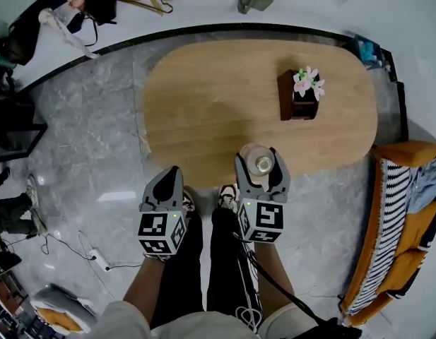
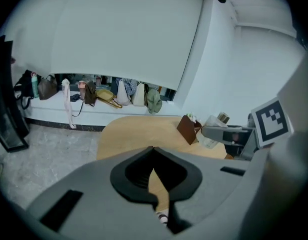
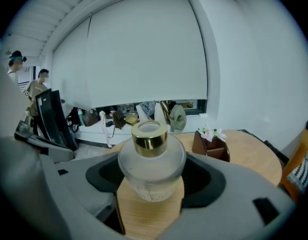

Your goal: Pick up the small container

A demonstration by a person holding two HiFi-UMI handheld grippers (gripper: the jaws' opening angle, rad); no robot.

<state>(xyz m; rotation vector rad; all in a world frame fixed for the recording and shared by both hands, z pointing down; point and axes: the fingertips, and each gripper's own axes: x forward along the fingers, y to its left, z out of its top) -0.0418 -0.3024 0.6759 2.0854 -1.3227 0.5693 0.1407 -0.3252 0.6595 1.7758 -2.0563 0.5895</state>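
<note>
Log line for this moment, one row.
phase: at grasp | right gripper: jaws flank small container, contact unclear | small container: upright on table | left gripper: shut, empty

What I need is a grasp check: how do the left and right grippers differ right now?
The left gripper has its jaws together; the right gripper has them apart. The left gripper holds nothing; the right gripper clasps the small container by its sides, at the near edge of the table. Both are grey and carry a marker cube.

Brown flower box [image 1: 291,106] on oval table [image 1: 203,108].
</note>
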